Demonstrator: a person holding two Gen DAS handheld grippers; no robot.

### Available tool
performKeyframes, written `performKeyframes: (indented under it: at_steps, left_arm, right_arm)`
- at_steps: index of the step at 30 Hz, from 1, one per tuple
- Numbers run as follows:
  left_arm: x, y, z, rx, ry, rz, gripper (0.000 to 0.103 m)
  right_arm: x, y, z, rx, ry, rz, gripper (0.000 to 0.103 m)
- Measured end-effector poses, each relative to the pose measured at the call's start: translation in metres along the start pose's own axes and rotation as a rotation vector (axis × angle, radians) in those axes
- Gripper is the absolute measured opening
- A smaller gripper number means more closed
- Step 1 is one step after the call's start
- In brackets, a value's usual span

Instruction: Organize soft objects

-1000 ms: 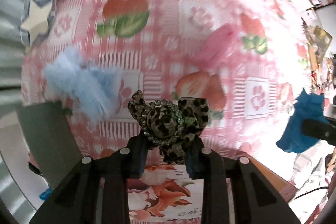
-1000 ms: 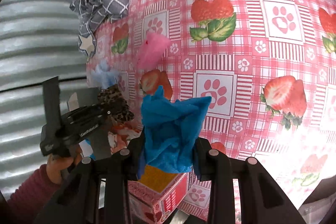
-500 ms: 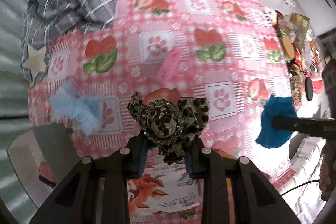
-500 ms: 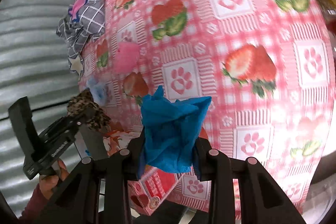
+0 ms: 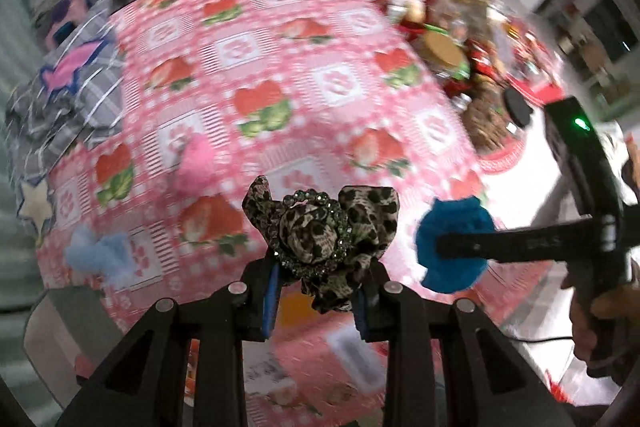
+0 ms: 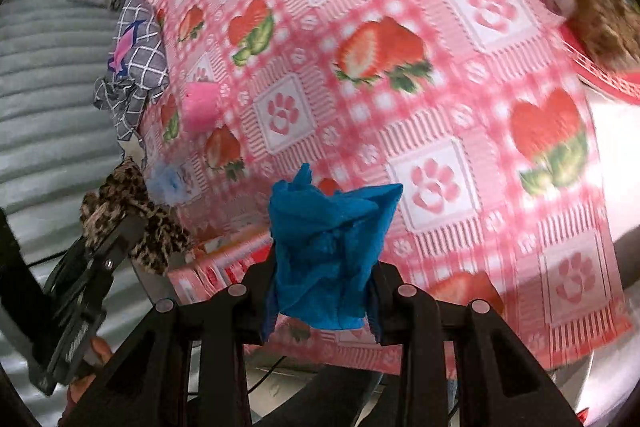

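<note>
Leopard bow (image 5: 320, 231) pinched in left gripper (image 5: 318, 301), jaws closed on it, above table edge. Blue cloth (image 6: 330, 255) clamped the same way in right gripper (image 6: 322, 303), off the near edge of the tablecloth (image 6: 400, 107).

Left view only: clutter and a round wooden lid (image 5: 442, 49) at the table's far right, green LED on the right gripper body. Right view only: ribbed grey surface (image 6: 52, 99) on the left, hand under the left gripper.

Count: 2 held items, 1 pink piece (image 5: 196, 167) and 1 light-blue fluffy piece (image 5: 102, 253) on the cloth, 1 grey checked fabric (image 5: 68, 99); printed box (image 6: 224, 259) below, probably one, blurred.

Versus a second ago: both grips unchanged, both views rolled, more of the room visible, grippers closer together.
</note>
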State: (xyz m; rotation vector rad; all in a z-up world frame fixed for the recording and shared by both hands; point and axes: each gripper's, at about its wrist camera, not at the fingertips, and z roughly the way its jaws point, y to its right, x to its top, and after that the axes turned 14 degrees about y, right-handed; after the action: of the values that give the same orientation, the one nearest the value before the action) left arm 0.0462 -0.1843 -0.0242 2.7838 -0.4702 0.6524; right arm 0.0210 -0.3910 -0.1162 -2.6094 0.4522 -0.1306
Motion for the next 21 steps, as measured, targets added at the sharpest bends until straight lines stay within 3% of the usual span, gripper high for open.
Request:
performKeyframes:
  at_steps: [11, 15, 21]
  left_arm:
    - [-0.038, 0.076, -0.040, -0.160, 0.008, 0.230, 0.032]
    - [-0.062, 0.088, -0.052, -0.194, -0.010, 0.287, 0.032]
    - [-0.094, 0.082, -0.067, -0.199, -0.029, 0.289, 0.032]
  right_arm:
    - [-0.054, 0.028, -0.039, -0.079, 0.089, 0.025, 0.036]
    - [-0.076, 0.029, -0.045, -0.093, 0.100, 0.029, 0.036]
    - [-0.107, 0.023, -0.041, -0.102, 0.087, 0.017, 0.036]
